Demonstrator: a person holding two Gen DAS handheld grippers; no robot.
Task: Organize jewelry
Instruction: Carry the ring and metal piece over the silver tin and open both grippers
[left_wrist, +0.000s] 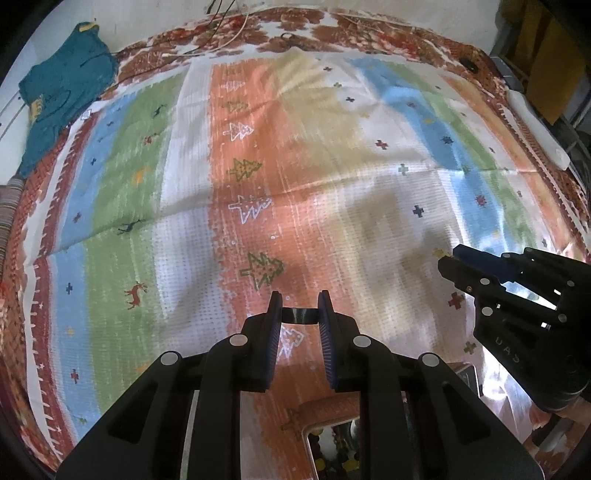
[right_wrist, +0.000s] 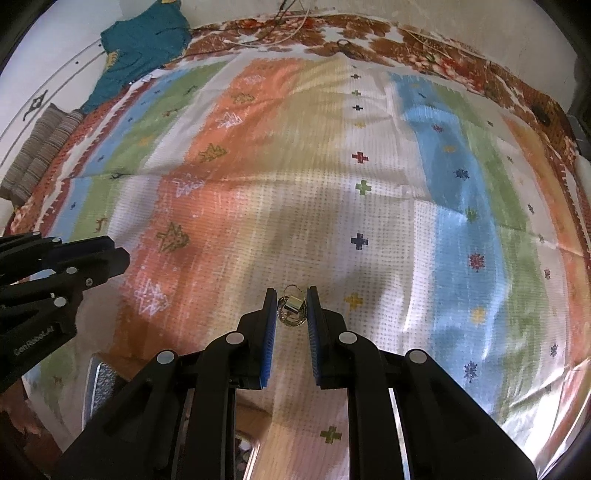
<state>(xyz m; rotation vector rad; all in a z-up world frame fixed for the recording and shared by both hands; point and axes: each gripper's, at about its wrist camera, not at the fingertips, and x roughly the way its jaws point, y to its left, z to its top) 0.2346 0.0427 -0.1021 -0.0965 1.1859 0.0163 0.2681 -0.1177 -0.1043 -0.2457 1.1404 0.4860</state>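
Carrying step judged in hand: a dark ring-like band (left_wrist: 300, 315) is pinched between the fingertips of the left gripper (left_wrist: 300, 314), and a small metal ring cluster with a square charm (right_wrist: 292, 308) is held between the tips of the right gripper (right_wrist: 291, 306), both above the striped bedspread (left_wrist: 332, 166). Next, each piece is probably to be lowered into the jewelry tray (left_wrist: 314, 439), glimpsed low behind the fingers, and released there. Both grippers are held level and forward, side by side, near each other.
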